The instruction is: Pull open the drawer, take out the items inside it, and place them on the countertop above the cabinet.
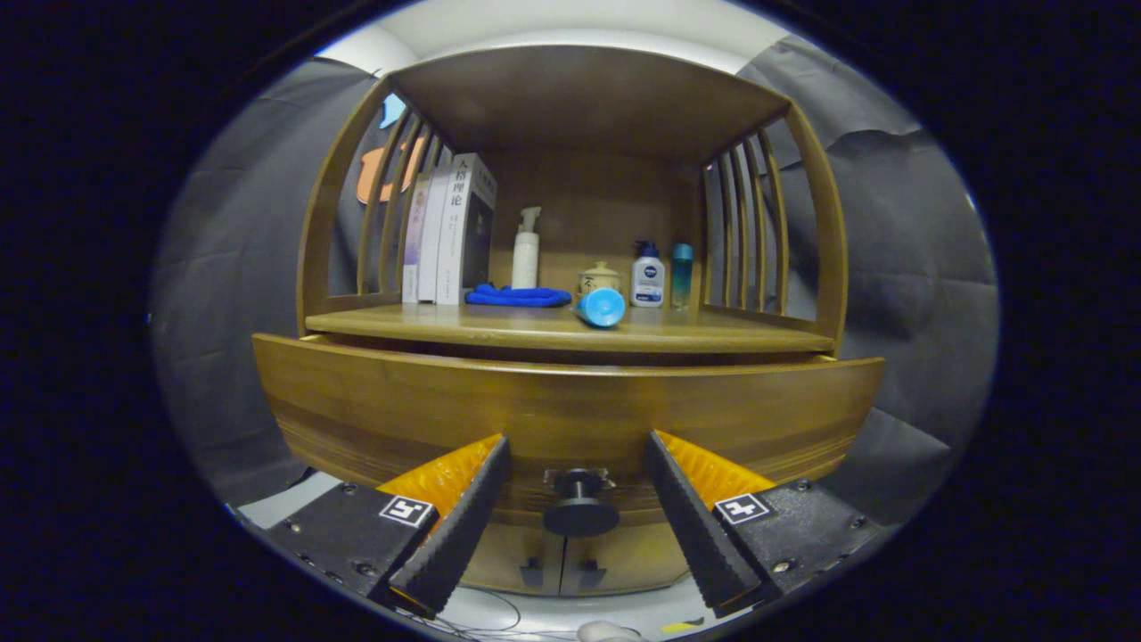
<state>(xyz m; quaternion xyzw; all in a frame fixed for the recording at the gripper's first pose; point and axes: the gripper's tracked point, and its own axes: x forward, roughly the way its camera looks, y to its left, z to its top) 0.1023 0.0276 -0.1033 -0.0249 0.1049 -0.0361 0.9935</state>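
While the hand-held gripper (578, 517) stands wide open, the drawer (570, 401) sits just ahead, its knob (580, 508) between the fingers – closing off-centre could slip off the small knob – leaving the drawer barely moved.

Wrinkled black cloth wall (900, 267) behind, pale ceiling (570, 27) above, light floor (553, 615) below.
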